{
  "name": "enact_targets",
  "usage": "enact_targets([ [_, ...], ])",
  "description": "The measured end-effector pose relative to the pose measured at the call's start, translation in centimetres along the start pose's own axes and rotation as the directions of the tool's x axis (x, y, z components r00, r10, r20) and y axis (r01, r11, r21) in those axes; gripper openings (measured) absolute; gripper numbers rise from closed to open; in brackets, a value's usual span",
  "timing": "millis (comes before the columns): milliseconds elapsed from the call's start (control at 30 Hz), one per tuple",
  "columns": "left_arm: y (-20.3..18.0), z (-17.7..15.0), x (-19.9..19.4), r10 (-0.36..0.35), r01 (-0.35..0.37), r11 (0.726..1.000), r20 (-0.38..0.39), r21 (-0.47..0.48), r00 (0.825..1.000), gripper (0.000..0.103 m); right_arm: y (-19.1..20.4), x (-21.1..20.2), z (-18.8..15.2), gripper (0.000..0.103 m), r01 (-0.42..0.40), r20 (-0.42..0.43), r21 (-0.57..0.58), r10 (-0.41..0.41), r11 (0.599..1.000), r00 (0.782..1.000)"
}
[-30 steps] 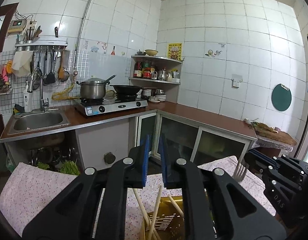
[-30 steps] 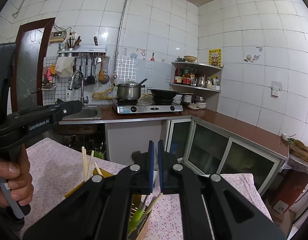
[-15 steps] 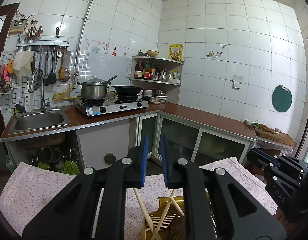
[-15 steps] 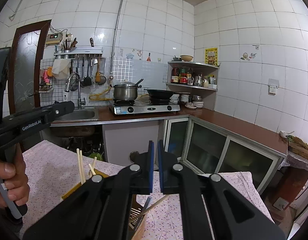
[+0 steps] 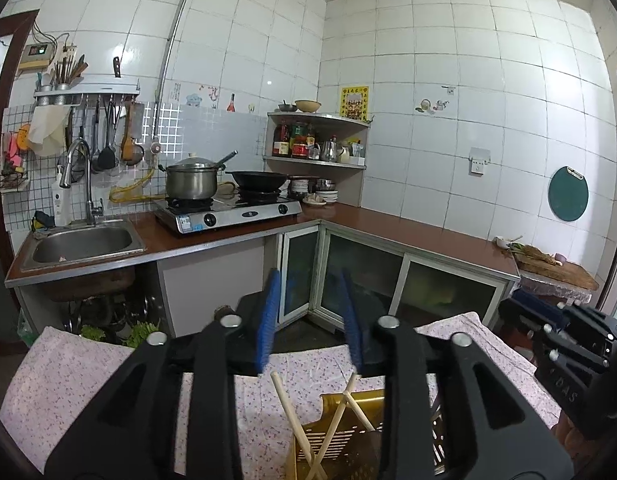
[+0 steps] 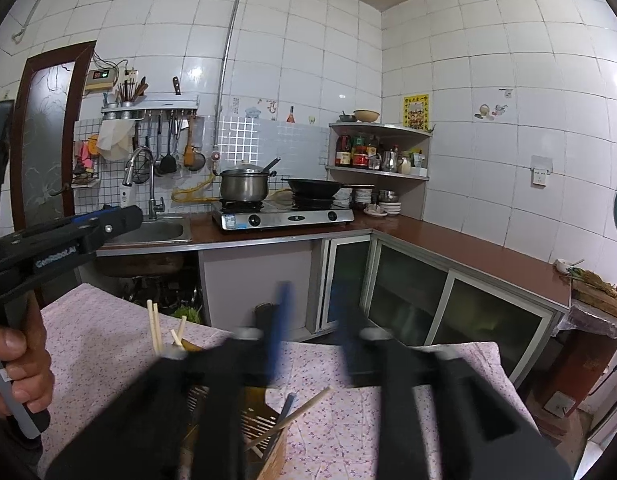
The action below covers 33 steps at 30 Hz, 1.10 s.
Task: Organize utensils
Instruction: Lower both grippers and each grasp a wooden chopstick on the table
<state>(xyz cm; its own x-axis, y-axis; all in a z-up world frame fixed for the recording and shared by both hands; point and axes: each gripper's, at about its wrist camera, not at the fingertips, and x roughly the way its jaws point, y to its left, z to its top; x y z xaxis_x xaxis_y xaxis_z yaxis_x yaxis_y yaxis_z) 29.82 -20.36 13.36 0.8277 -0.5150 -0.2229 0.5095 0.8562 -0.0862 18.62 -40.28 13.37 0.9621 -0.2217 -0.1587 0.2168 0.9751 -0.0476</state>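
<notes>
We are working over a table draped in a floral cloth (image 5: 88,376) in a white-tiled kitchen, where the counter (image 5: 388,232) with its stove (image 5: 228,212) and sink (image 5: 82,240) is standing well apart from the job. On the cloth, a yellow slotted utensil holder (image 5: 348,444) is sitting just below both tools, and pale chopsticks (image 5: 286,404) are leaning crossed inside it, their tips poking above the rim (a dark-handled piece beside them is too small to name). We are spreading the left gripper (image 5: 310,320), its blue pads parting with nothing between them; the right gripper (image 6: 314,330), blurred by its own motion, is opening likewise and gripping nothing. A hand (image 6: 18,368) is steadying the left tool's grip. Judging by this, we are letting go over the holder; doing it well means opening fully and lifting straight, so no pad is snagging a leaning stick and tipping the holder.
</notes>
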Motion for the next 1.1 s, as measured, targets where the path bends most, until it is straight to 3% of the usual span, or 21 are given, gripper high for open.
enact_targets([
  [133, -0.1, -0.1, -0.9, 0.033, -0.033, 0.999, -0.007, 0.028, 0.999, 0.033, -0.7, -0.5, 0.5, 0.044, 0.013, 0.005, 0.026, -0.013, 1.0, 1.0],
  [300, 0.0, -2.0, -2.5, 0.092, -0.084, 0.991, -0.075, 0.105, 0.993, 0.036, -1.4, -1.7, 0.4, 0.044, 0.008, -0.02, 0.043, -0.007, 0.999, 1.0],
  [467, 1.1, -6.2, -3.8, 0.122, -0.097, 0.987, -0.21, 0.126, 0.97, 0.039, -2.4, -2.4, -2.9, 0.048, -0.024, -0.165, 0.058, 0.033, 0.998, 0.986],
  [567, 1.6, -10.0, -4.2, 0.1, -0.067, 0.992, -0.339, 0.108, 0.936, 0.039, -2.9, -1.8, -6.3, 0.048, -0.032, -0.291, 0.103, 0.061, 0.994, 0.955],
  [633, 1.5, -12.1, -4.4, 0.067, -0.04, 0.996, -0.401, 0.076, 0.914, 0.039, -3.0, -1.2, -10.0, 0.048, -0.021, -0.402, 0.141, 0.077, 0.99, 0.912],
  [733, 0.4, -15.4, -5.3, 0.029, -0.006, 0.999, -0.473, 0.049, 0.881, 0.039, -2.5, -1.3, -13.5, 0.048, 0.014, -0.478, 0.163, 0.067, 0.987, 0.876],
  [900, -1.5, -19.6, -6.6, -0.041, 0.049, 0.999, -0.551, 0.001, 0.833, 0.039, -2.1, -2.7, -17.3, 0.048, 0.048, -0.526, 0.184, 0.057, 0.982, 0.849],
  [1100, -3.7, -22.4, -6.6, -0.049, 0.082, 0.996, -0.591, 0.028, 0.805, 0.039, -2.7, -3.8, -18.5, 0.048, 0.068, -0.544, 0.173, 0.038, 0.982, 0.838],
])
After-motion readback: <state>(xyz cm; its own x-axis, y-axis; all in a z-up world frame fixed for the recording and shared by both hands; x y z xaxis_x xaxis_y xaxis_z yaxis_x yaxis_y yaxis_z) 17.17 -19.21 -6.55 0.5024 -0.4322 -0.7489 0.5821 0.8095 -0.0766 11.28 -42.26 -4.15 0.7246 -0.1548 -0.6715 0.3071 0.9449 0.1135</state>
